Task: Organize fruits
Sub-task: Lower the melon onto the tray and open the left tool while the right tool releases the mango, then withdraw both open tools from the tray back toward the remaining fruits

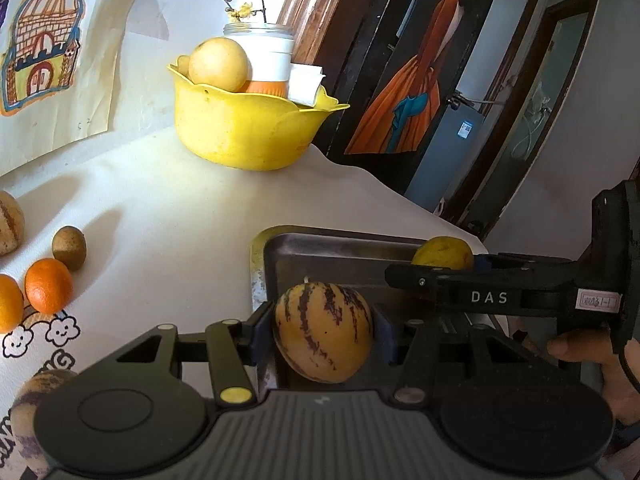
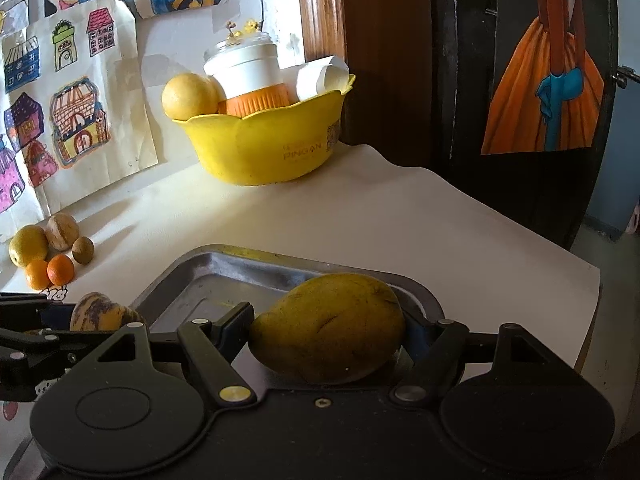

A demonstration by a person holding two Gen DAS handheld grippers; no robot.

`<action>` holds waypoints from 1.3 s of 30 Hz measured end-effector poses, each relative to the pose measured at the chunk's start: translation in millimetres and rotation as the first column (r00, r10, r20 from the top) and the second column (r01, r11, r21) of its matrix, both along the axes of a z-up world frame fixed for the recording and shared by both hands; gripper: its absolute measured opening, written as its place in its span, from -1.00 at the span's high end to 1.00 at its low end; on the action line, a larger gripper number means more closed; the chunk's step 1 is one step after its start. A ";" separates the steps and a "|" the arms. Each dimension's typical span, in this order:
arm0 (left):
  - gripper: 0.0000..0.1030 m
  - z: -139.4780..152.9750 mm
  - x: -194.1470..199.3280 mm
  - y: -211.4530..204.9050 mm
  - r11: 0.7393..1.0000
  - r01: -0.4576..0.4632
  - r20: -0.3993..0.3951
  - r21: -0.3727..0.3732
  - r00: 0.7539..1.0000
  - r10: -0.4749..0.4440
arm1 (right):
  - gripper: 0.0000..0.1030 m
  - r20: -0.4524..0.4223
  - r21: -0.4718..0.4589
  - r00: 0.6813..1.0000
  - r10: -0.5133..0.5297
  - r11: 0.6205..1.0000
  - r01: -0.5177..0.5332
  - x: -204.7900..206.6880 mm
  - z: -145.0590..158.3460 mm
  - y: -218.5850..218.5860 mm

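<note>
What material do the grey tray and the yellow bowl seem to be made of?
The tray looks like metal, probably steel: dull grey sheen, scuffs, a rolled rim. The yellow bowl looks like moulded plastic: even opaque colour, thin scalloped rim, soft gloss and printed lettering. Neither can be confirmed from sight alone.

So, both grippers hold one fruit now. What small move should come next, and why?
Probably lower both onto the metal tray and open: the left gripper grips the striped fruit and the right gripper the yellow mango just above it.
</note>
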State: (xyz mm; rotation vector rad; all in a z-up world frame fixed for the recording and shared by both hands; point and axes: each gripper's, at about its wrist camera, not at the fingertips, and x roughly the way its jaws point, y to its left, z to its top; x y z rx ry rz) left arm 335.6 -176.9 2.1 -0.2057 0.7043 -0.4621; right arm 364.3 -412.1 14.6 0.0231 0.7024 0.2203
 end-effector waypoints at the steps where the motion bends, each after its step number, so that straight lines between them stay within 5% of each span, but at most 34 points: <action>1: -0.09 -0.1 1.4 -0.2 1.000 -0.001 -0.001 -0.002 1.000 0.001 | -0.51 0.003 0.004 1.000 -0.002 1.000 0.002 -0.3 0.3 -0.8; 9: -0.33 4.2 -3.2 12.5 0.996 -0.042 -0.018 -0.073 0.999 0.041 | -0.61 0.073 0.042 0.997 -0.033 0.999 0.030 -15.3 18.0 -8.3; 18: -0.98 44.5 -43.9 28.0 0.978 -0.181 0.115 -0.103 0.975 0.192 | -0.94 0.221 0.041 0.972 -0.085 0.996 0.077 -59.8 60.1 -8.1; 28: -0.99 76.7 -106.4 54.2 0.953 -0.303 0.181 -0.031 0.936 0.303 | -0.99 0.298 0.099 0.946 -0.130 0.990 0.105 -149.7 94.2 3.3; 39: -0.99 61.7 -196.7 84.1 0.949 -0.314 0.143 -0.021 0.939 0.314 | -0.99 0.377 0.102 0.918 -0.121 0.991 0.089 -260.4 85.7 49.0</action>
